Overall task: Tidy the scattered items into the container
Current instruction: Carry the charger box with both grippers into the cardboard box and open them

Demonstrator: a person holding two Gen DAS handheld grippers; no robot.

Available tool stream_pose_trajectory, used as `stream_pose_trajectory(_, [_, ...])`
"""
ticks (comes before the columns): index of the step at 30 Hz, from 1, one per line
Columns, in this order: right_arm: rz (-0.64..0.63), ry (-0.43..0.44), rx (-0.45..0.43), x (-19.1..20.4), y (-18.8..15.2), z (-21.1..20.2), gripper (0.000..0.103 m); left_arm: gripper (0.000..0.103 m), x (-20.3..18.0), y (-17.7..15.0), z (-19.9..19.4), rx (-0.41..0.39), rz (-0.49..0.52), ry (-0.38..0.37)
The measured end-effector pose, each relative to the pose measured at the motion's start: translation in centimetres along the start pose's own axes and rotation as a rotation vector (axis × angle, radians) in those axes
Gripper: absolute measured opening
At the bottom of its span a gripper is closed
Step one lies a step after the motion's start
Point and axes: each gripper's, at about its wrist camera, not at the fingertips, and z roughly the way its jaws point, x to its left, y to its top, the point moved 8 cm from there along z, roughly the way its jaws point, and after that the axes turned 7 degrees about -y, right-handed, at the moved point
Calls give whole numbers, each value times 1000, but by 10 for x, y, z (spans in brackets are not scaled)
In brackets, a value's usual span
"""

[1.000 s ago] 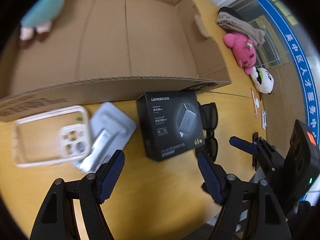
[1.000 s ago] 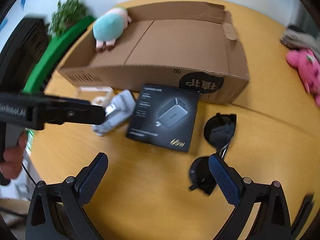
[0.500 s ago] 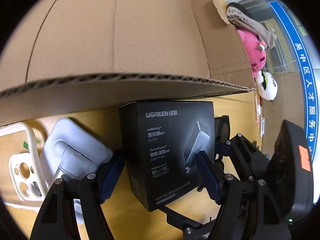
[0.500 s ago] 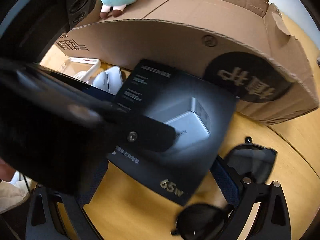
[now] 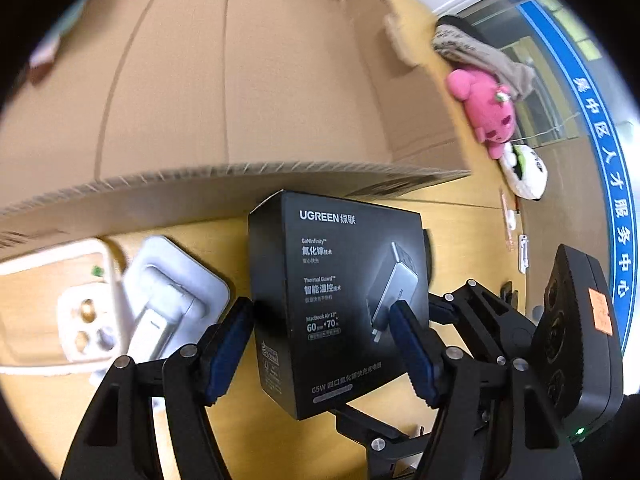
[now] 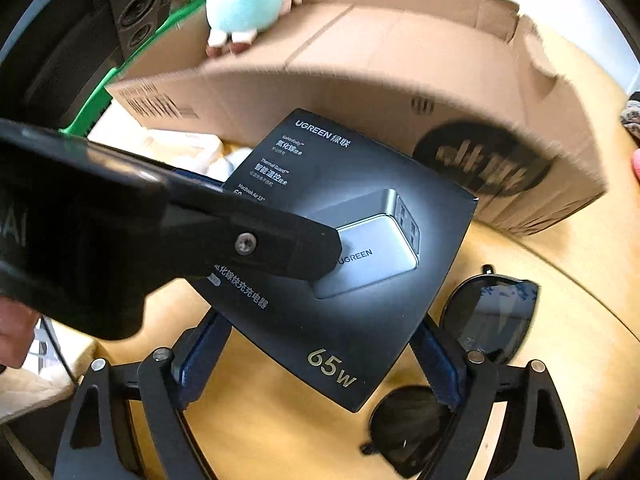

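Note:
A black UGREEN charger box [image 5: 336, 280] hangs tilted just in front of the open cardboard box [image 5: 240, 100]. My left gripper [image 5: 320, 320] is shut on it, one blue pad on its side face and the other on its printed face. In the right wrist view that left finger [image 6: 280, 248] crosses the charger box [image 6: 360, 320]. My right gripper [image 6: 320, 340] has its jaws closing around the box's near corner, and I see neither pad pressing on it. Black sunglasses [image 6: 492, 312] lie on the table beside the right finger.
A teal plush [image 6: 248, 4] lies inside the cardboard box [image 6: 360, 80]. A white phone case [image 5: 80, 320] and a grey packet [image 5: 172, 292] lie left of the charger box. A pink plush [image 5: 488, 112], a black-and-white plush [image 5: 524, 172] and a cloth [image 5: 480, 56] sit far right.
My left gripper came down over the charger box, closed on it and raised it tilted off the table. My right gripper moved in from the sunglasses to straddle the box's corner.

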Motion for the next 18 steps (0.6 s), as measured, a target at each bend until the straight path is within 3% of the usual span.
stream_pose_trajectory(8, [-32, -31, -102, 12, 50, -72, 91, 69, -37, 19, -87, -148, 103, 75])
stream_pose_trajectory(18, [-101, -67, -286, 32, 126, -154, 91, 69, -68, 71, -187, -358, 205, 144])
